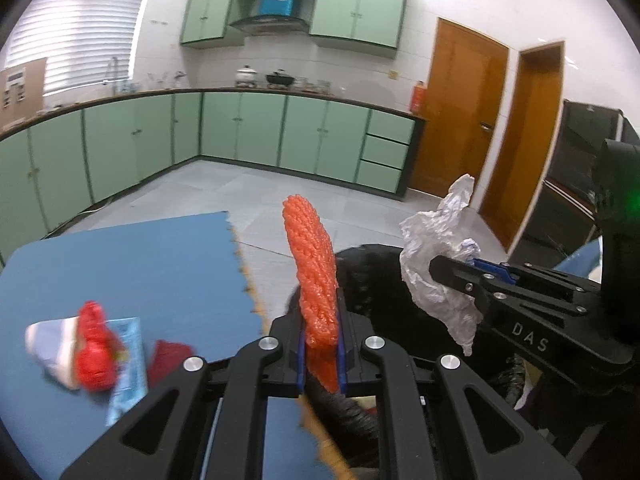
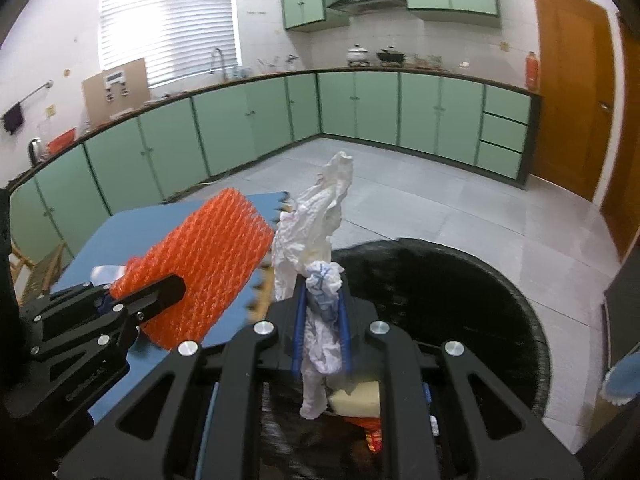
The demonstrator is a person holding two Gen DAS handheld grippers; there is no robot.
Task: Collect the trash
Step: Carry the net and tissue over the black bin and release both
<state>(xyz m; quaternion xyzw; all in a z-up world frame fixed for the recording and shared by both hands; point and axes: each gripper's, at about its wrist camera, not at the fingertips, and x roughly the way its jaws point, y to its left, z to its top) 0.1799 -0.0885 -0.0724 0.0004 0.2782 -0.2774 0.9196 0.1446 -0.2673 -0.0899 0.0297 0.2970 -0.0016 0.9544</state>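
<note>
Above one black bin point(image 2: 500, 300), two grippers, one orange net point(image 1: 314, 276), one crumpled paper point(image 2: 316, 236)

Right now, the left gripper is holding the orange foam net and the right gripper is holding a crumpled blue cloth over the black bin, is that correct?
Not quite. The right gripper is shut on crumpled white paper, not a blue cloth; the right wrist view shows it over the black bin. The left gripper does hold the orange foam net.
</note>
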